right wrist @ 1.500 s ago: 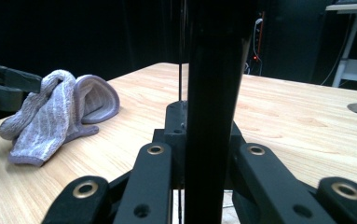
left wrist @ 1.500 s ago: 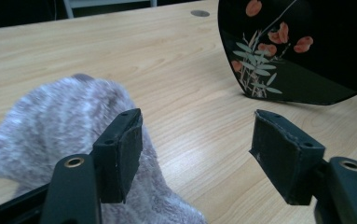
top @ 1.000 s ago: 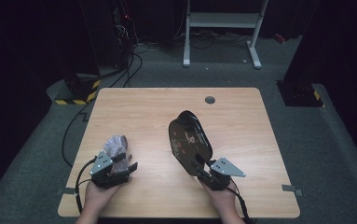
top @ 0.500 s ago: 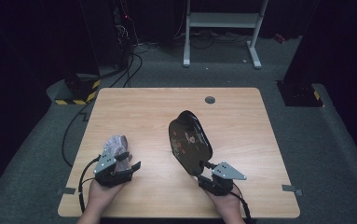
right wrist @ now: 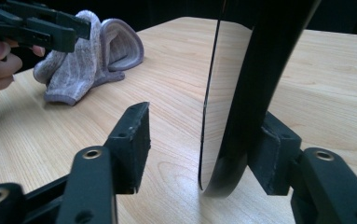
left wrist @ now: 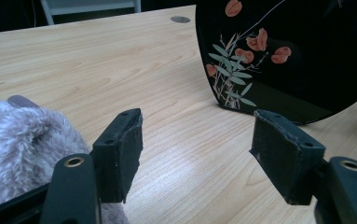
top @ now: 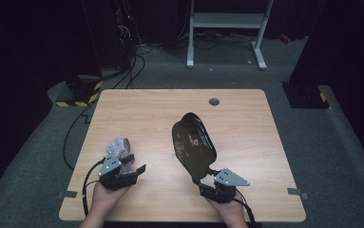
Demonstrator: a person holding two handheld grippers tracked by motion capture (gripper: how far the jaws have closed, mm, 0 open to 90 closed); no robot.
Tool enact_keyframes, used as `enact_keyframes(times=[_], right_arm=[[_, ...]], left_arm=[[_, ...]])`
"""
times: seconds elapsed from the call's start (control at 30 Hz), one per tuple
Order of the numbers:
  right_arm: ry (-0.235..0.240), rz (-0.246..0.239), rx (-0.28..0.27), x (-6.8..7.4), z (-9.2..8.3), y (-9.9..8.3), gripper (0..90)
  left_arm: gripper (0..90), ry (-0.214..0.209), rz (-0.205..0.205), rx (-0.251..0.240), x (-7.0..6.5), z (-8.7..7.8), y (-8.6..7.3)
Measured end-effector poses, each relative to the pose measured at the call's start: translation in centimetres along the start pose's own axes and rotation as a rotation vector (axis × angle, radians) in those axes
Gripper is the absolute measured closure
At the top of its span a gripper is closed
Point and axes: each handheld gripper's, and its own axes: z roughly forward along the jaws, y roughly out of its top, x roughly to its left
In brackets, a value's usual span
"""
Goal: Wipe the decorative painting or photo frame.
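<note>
The black lacquered plate [top: 192, 147] is stood on edge at mid-desk [top: 137, 109], propped against one pad of the right gripper [top: 207, 178], whose jaws have just been opening around its rim, likely so its face can be wiped. The left gripper [left wrist: 199, 154] is held at near left, jaws wide and empty, beside the fluffy cloth [top: 118, 148], ready to take it.

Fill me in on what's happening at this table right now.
A person works two handheld grippers at a wooden table. The right gripper has just been opening around the rim of a black lacquered plate painted with red flowers, which stands on edge; one pad is clearly apart from it. The left gripper is open, nothing between its jaws, beside a fluffy grey cloth.
</note>
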Motion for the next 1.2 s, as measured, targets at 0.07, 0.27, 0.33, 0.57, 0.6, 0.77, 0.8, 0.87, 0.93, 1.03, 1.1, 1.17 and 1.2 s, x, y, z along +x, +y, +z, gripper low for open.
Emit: enact_keyframes(times=[0.07, 0.27, 0.33, 0.57, 0.6, 0.77, 0.8, 0.87, 0.93, 1.03, 1.1, 1.17, 1.2], right_arm=[[0.013, -0.005, 0.003, 0.0, 0.1, 0.0, 44.7], [0.046, -0.027, 0.009, 0.5, 0.4, -0.1, 45.2], [0.061, -0.039, 0.011, 0.7, 0.5, -0.1, 45.0], [0.117, -0.067, 0.016, 1.8, 1.1, 0.0, 42.7], [0.124, -0.072, 0.019, 1.9, 1.2, 0.1, 42.3], [0.148, -0.089, 0.029, 2.5, 1.7, 0.2, 41.4], [0.15, -0.093, 0.03, 2.6, 1.8, 0.2, 41.3], [0.156, -0.099, 0.034, 2.8, 2.0, 0.3, 41.1], [0.163, -0.103, 0.035, 3.0, 2.3, 0.4, 41.1], [0.17, -0.106, 0.038, 3.3, 2.9, 0.6, 40.9], [0.18, -0.107, 0.037, 3.4, 3.3, 0.7, 40.9], [0.184, -0.11, 0.039, 3.6, 3.6, 0.8, 40.8], [0.186, -0.109, 0.042, 3.7, 3.8, 0.8, 40.7]], left_arm=[[33.9, 0.0, 0.002, 0.001, 0.0, 0.0, 0.0], [33.8, 0.004, 0.006, 0.003, 0.0, -0.1, -0.1], [33.8, 0.005, 0.004, 0.001, 0.0, -0.2, -0.1], [33.9, 0.009, 0.004, 0.002, 0.1, -0.5, -0.2], [33.9, 0.01, 0.004, 0.002, 0.1, -0.5, -0.2], [33.8, 0.015, 0.006, 0.007, 0.1, -0.8, -0.4], [33.9, 0.018, 0.006, 0.009, 0.2, -0.9, -0.5], [33.9, 0.023, 0.003, 0.007, 0.2, -1.2, -0.6], [33.9, 0.029, 0.001, 0.003, 0.3, -1.6, -0.7], [33.9, 0.041, -0.005, -0.006, 0.5, -2.3, -1.0], [33.8, 0.051, -0.009, -0.01, 0.6, -2.7, -1.1], [33.9, 0.059, -0.013, -0.014, 0.7, -3.2, -1.3], [33.9, 0.062, -0.015, -0.016, 0.8, -3.4, -1.3]])
